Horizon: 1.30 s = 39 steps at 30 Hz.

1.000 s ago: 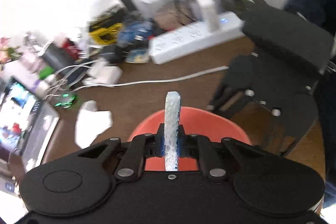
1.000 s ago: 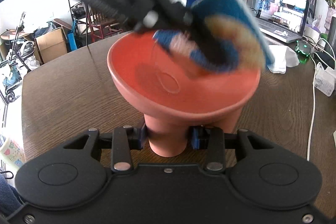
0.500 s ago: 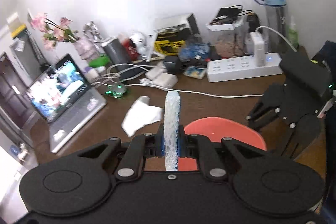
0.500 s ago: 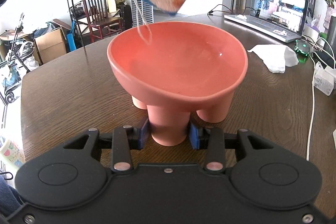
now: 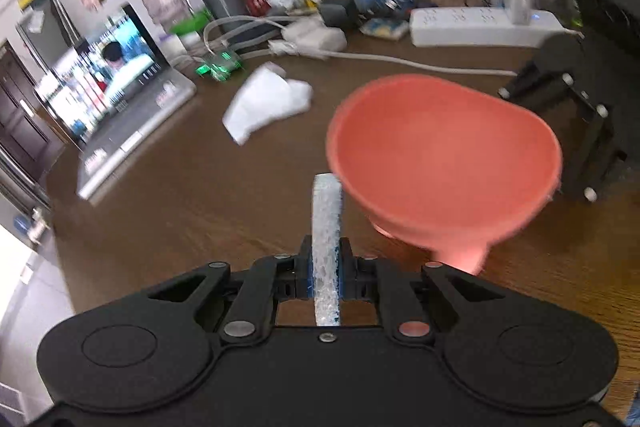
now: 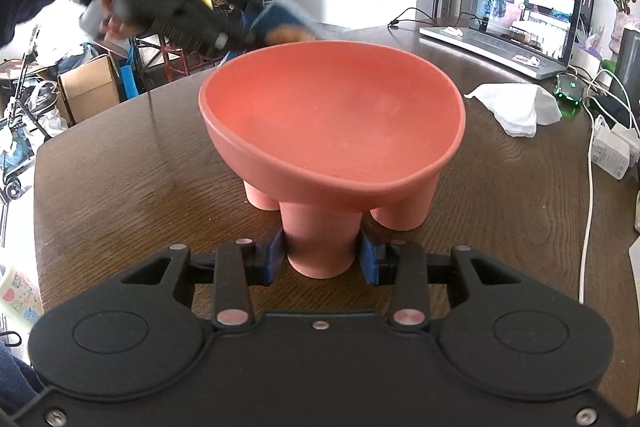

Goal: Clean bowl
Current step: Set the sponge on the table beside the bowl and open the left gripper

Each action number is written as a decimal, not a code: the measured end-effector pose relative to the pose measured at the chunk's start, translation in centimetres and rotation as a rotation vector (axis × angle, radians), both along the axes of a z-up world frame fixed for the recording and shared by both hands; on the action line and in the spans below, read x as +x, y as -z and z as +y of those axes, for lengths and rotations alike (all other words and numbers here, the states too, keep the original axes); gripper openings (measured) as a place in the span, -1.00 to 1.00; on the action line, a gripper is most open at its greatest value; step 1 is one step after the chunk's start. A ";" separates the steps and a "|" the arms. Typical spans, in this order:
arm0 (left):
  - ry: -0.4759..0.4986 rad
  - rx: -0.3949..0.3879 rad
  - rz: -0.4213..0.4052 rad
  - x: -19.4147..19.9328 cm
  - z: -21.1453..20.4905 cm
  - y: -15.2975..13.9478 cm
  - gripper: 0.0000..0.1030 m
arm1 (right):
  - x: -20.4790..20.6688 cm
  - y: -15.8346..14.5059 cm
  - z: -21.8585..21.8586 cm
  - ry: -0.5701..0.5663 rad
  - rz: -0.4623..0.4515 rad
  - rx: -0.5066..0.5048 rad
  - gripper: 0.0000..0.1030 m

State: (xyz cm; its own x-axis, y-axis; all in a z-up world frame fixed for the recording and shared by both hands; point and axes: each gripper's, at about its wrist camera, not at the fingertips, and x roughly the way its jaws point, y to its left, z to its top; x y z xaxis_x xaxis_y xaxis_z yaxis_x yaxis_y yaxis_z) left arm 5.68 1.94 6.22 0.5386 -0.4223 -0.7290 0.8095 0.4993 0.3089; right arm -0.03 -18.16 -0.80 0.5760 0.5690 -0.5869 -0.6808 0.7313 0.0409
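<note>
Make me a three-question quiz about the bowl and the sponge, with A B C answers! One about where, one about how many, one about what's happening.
1. Where is the sponge?
A. Lying inside the bowl
B. Outside the bowl, past its far rim
C. Under the bowl

2. How many bowl legs show in the right wrist view?
A. One
B. Three
C. Five

3. What is the right gripper doing?
A. Shut on a bowl leg
B. Open above the bowl
C. Holding the tissue

Answers:
1. B: the left gripper holds the sponge beyond the rim of the bowl, whose inside is bare.
2. B: one leg in front between the pads and two behind it.
3. A: its blue pads press both sides of the front leg, while the tissue lies apart on the table.
</note>
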 end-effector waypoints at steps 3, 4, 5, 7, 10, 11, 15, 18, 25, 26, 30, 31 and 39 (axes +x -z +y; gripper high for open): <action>-0.016 -0.040 0.003 -1.0 1.2 0.2 -0.79 | 0.0 0.0 0.0 0.008 0.002 0.001 -0.17; -0.013 -0.036 0.001 -1.5 1.3 0.2 -0.79 | -0.1 0.0 0.1 0.009 0.001 0.000 -0.17; -0.010 -0.031 -0.001 -2.0 1.5 0.2 -0.79 | -0.2 0.0 0.1 0.010 0.001 0.000 -0.17; 0.011 -0.002 0.003 -3.2 1.6 0.1 -0.79 | -0.2 -0.1 0.1 0.014 0.001 0.000 -0.16; 0.047 0.049 0.013 -5.2 1.6 -0.2 -0.79 | -0.3 -0.1 0.1 0.023 0.002 0.000 -0.16; 0.059 0.068 0.016 -5.9 1.6 -0.3 -0.78 | -0.2 -0.1 0.1 0.025 0.002 0.000 -0.16; 0.107 0.108 0.043 -7.9 1.2 -0.3 -0.79 | -0.3 -0.1 0.1 0.026 0.002 0.000 -0.16; 0.146 0.122 0.054 -9.4 0.5 -0.2 -0.79 | -0.3 -0.1 0.0 0.026 0.002 0.000 -0.16; 0.272 0.124 0.049 -11.6 -2.8 -0.3 -0.79 | -0.3 -0.2 0.1 0.025 0.001 -0.001 -0.16; 0.286 0.119 0.046 -11.7 -3.2 -0.5 -0.79 | -0.3 -0.1 0.1 0.025 0.001 -0.001 -0.16; 0.362 0.105 0.019 -12.2 -5.3 -1.4 -0.79 | -0.3 -0.1 0.2 0.025 0.001 -0.001 -0.16; 0.376 0.106 0.012 -12.2 -5.8 -1.6 -0.79 | -0.3 -0.1 0.2 0.025 0.001 -0.001 -0.16; 0.419 0.098 -0.026 -10.7 -8.1 -3.7 -0.79 | -0.2 -0.1 0.2 0.025 0.002 0.001 -0.16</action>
State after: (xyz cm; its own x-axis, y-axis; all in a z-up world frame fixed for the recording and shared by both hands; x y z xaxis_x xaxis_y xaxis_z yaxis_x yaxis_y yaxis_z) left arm -5.00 -6.18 9.87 0.3538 -0.5378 -0.7653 0.9275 0.0960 0.3613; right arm -0.19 -17.95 -0.75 0.5888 0.5550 -0.5876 -0.6622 0.7481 0.0432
